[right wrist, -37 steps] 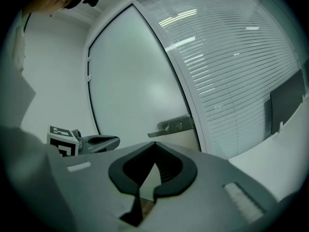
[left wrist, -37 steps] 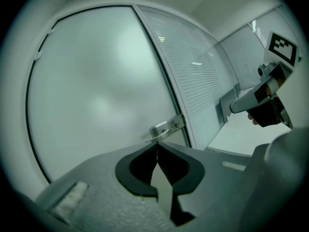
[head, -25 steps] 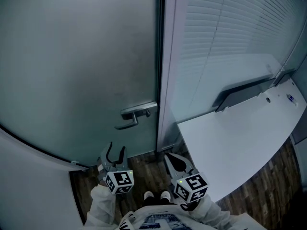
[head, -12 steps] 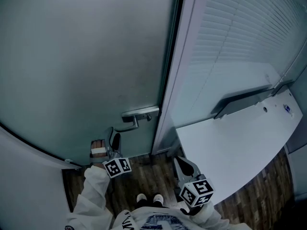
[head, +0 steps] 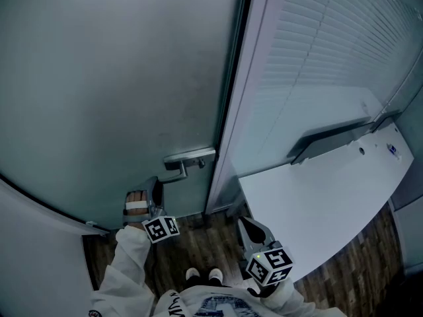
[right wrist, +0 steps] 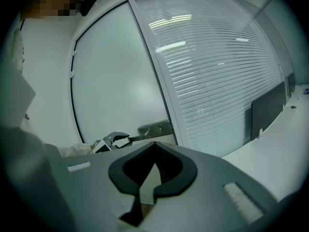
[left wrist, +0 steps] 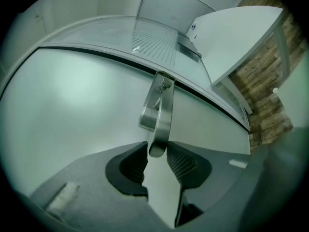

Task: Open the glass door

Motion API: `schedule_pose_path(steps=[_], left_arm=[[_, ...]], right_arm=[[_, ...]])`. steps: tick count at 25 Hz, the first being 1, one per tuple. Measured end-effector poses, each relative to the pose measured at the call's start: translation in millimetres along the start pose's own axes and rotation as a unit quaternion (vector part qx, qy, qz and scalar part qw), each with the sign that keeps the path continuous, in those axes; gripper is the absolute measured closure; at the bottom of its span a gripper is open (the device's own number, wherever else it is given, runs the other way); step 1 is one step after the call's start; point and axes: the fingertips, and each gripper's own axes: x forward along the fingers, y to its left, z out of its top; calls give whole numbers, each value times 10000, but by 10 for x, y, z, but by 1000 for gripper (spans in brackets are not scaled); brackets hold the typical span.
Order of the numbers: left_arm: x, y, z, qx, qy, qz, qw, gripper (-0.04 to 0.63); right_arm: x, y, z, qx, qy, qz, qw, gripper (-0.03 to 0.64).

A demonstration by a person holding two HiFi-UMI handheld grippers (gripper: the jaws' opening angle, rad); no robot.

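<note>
The frosted glass door (head: 119,78) stands closed, with a metal lever handle (head: 180,166) near its right edge. My left gripper (head: 156,190) is turned on its side at the free end of that lever. In the left gripper view the handle (left wrist: 161,105) runs straight out from my left gripper (left wrist: 157,151). Its jaws are closing, and the pads touch both sides of the lever's tip. My right gripper (head: 246,224) hangs lower right, shut and empty, away from the door. In the right gripper view its fingertips meet at my right gripper (right wrist: 154,151), with the handle (right wrist: 154,128) beyond.
A pale door frame (head: 241,111) separates the door from a glass wall with blinds (head: 324,38). A white desk (head: 317,197) with a dark panel (head: 330,137) juts out on the right, near my right gripper. Wood floor (head: 192,243) and the person's shoes (head: 201,275) lie below.
My left gripper has gone up and left to the door handle, rolled onto its side, and narrowed its jaws around the lever's end. The right gripper has barely shifted.
</note>
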Motion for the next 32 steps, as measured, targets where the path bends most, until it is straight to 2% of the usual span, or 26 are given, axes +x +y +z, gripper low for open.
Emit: schedule_pose_path(steps=[4, 6, 10, 14, 18, 20, 22, 32], left_arm=[[5, -16, -8, 24, 19, 41, 10000, 479], [16, -6, -11, -155, 52, 59, 9998, 479], [20, -18, -23, -668, 67, 238, 9975, 474], [74, -127, -72, -1235, 84, 368, 9916, 474], [132, -268, -99, -2035, 263, 302, 9782, 476], [129, -323, -103, -2314, 334, 289, 9719, 477], [93, -340, -103, -2384, 366, 281, 9701, 477], [-281, -454, -35, -2176, 429, 142, 9750, 477]], right_arm=[[-2, -15, -13, 19, 9, 1, 10000, 612], [6, -17, -22, 31, 24, 5, 10000, 612], [27, 19, -86, 76, 108, 54, 9999, 612], [42, 56, -98, 57, 146, 130, 9998, 612], [23, 50, -104, 61, 169, 151, 9997, 612], [8, 44, -108, 75, 177, 168, 9997, 612], [-11, 33, -105, 87, 167, 183, 9997, 612], [-97, 24, -128, 202, 131, 365, 9990, 612]])
